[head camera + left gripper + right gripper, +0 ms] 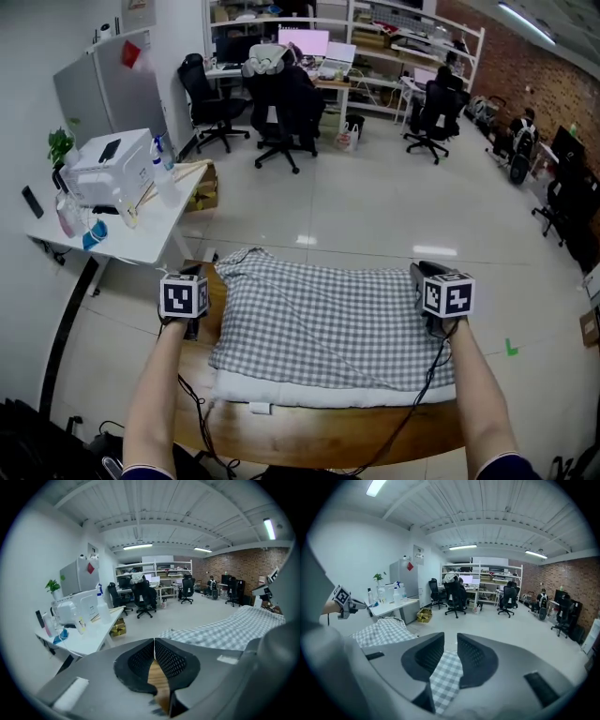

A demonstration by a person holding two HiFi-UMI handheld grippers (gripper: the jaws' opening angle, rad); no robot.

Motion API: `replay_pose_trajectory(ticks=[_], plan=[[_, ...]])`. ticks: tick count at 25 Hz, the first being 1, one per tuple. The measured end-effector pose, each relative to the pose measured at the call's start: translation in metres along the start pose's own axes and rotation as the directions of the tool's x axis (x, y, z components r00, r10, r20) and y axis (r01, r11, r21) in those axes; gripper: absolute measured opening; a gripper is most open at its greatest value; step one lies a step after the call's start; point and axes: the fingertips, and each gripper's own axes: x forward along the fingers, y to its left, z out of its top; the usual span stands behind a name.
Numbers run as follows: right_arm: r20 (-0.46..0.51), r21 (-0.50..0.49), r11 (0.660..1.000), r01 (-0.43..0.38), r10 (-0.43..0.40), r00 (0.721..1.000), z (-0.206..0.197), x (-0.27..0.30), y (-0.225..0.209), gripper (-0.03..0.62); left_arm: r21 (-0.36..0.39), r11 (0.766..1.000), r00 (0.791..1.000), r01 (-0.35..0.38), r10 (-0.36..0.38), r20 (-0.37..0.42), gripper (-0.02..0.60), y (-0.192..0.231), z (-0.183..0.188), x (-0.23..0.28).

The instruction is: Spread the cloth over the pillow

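Note:
A grey-and-white checked cloth [328, 319] lies spread over a white pillow [309, 392] on a wooden table [319, 436]. The pillow's white edge shows along the near side. My left gripper [194, 272] hovers off the pillow's left edge; in the left gripper view its jaws [154, 641] are shut with nothing in them, bare wood below, and the cloth [234, 625] off to the right. My right gripper [419, 273] is at the pillow's right edge. Its jaws [450, 639] stand apart, with the cloth's corner [447, 677] lying below the gap, not pinched.
A white side table [141, 239] with a printer [111, 167] and bottles stands to the left. A cardboard box [204, 192] sits on the floor beside it. Office chairs [281, 112] and desks fill the far room. Cables trail from both grippers across the table's near edge.

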Motion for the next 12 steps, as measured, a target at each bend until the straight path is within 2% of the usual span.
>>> replay_pose_trajectory(ticks=[2,5,12], plan=[[0.01,-0.001,1.0,-0.008,0.008,1.0,-0.003,-0.014,0.005,0.103,0.039,0.999,1.0,0.016,-0.017,0.002,0.011,-0.013,-0.005,-0.019],[0.027,0.005,1.0,-0.024,0.024,0.999,-0.013,-0.04,0.008,0.103,0.083,0.995,0.998,0.047,-0.043,-0.039,0.012,-0.034,-0.029,-0.044],[0.038,0.023,0.999,-0.029,0.028,0.999,-0.051,-0.09,0.009,0.104,0.069,0.993,0.985,0.095,-0.084,-0.152,0.012,-0.066,-0.11,-0.077]])
